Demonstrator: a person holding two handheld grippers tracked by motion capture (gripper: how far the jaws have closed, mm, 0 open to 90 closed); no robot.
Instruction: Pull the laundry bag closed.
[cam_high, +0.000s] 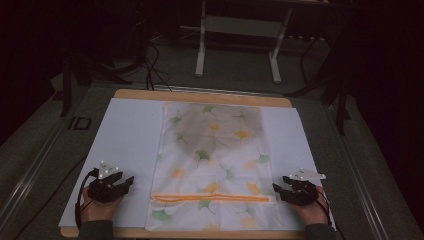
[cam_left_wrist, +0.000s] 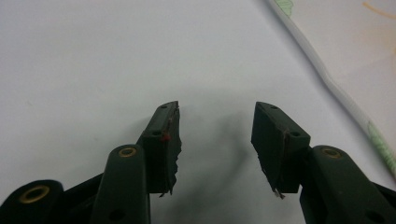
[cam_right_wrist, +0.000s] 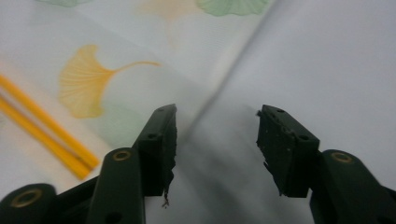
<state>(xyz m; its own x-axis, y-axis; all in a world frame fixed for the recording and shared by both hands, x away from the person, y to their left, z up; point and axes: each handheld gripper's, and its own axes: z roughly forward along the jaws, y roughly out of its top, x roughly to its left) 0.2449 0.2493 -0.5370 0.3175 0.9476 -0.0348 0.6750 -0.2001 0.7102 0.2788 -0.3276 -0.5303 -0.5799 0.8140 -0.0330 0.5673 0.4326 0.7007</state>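
A white pillowcase (cam_high: 212, 165) printed with green and yellow ginkgo leaves lies flat in the middle of the table, an orange zip line (cam_high: 212, 198) running across it near the front edge. A darker patch shows through its far half. My left gripper (cam_high: 129, 181) rests open on the white table cover, left of the pillowcase, whose edge (cam_left_wrist: 345, 93) passes to the right of the jaws. My right gripper (cam_high: 276, 189) stands open at the pillowcase's right edge (cam_right_wrist: 219, 74), near the zip's end; the orange zip (cam_right_wrist: 46, 130) lies to the left of its jaws. Nothing sits between either pair of jaws.
A white cover (cam_high: 125, 140) is spread over the wooden table (cam_high: 200, 96). Beyond the table stands a white metal frame (cam_high: 240, 40) on a dim floor with cables. Bare cover lies on both sides of the pillowcase.
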